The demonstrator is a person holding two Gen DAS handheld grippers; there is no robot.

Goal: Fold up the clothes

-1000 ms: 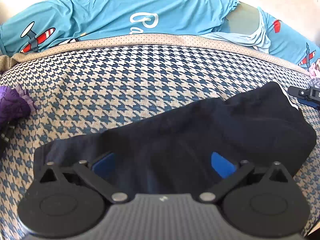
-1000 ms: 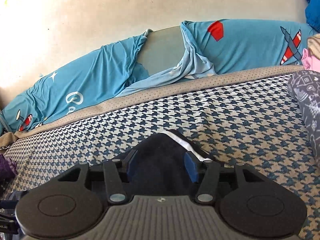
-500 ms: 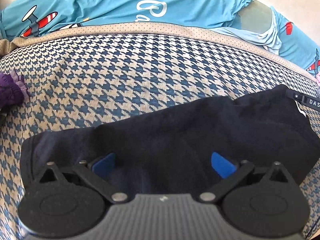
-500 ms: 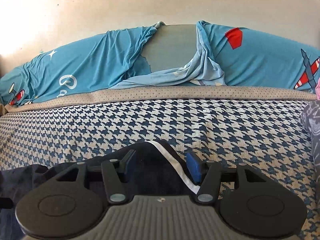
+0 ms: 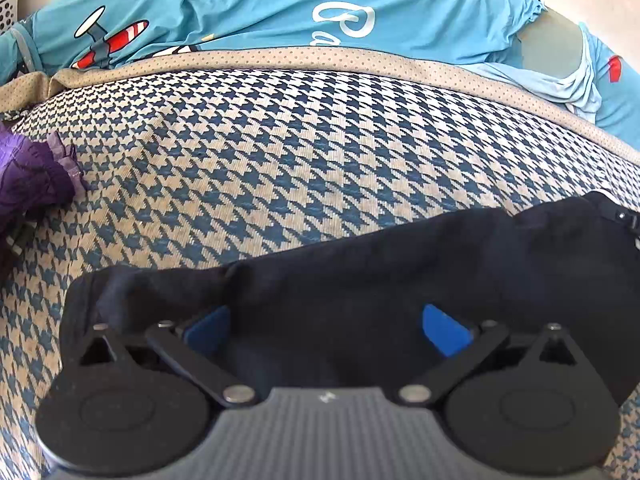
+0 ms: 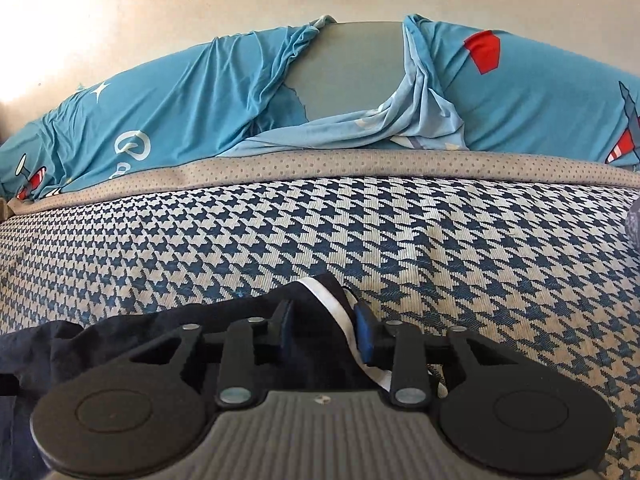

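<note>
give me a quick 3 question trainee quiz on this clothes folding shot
1. True or false: the left claw has its jaws wide apart over the black garment.
2. What is the right claw pinching?
A. the purple cloth
B. the white-striped edge of the black garment
C. the blue airplane-print sheet
3. What pattern covers the bed surface?

Key
1. True
2. B; its jaws have just been closing on that edge.
3. Blue and cream houndstooth

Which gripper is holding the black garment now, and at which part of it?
The right gripper, whose jaws have just been closing, pinches the black garment at its end with the white stripe. The left gripper is open over it, holding nothing.
</note>
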